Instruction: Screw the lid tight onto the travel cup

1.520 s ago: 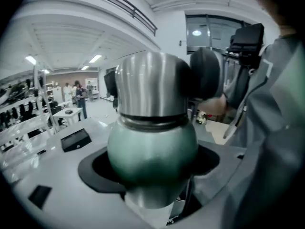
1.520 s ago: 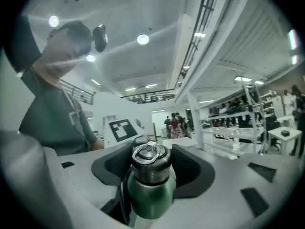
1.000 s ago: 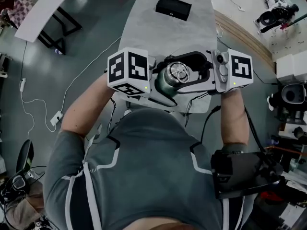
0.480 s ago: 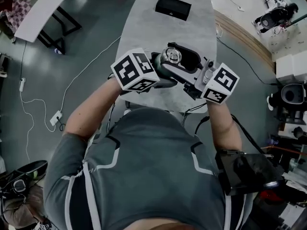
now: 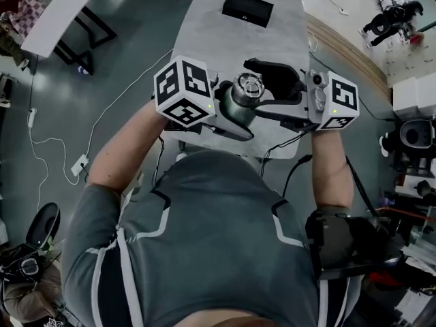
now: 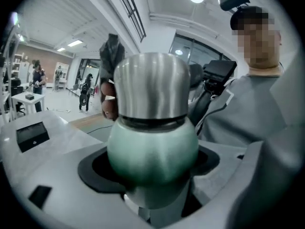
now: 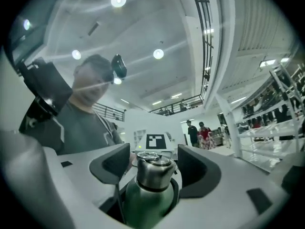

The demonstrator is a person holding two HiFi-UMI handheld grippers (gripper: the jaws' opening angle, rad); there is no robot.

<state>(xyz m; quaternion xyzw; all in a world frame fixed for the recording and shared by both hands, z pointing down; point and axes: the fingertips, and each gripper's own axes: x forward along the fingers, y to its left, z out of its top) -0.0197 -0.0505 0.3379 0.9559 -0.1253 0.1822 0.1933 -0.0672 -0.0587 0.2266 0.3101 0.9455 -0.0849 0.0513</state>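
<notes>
Left gripper point(image 5: 227, 118) clamped on travel cup point(image 6: 152, 147), right gripper point(image 5: 264, 90) opening around lid point(image 7: 153, 168)

Between the left gripper's point(image 6: 151, 175) jaws, the cup point(image 6: 152, 147) body is smooth green metal with a soft satin sheen. The lid point(image 6: 151, 85) above the jaws is brushed bare steel, brighter and glossier. The jaw shells look like matt grey plastic, and the pads point(image 6: 93, 173) are matt black. The table point(image 5: 231, 46) beyond the jaws is smooth, pale and matt.
</notes>
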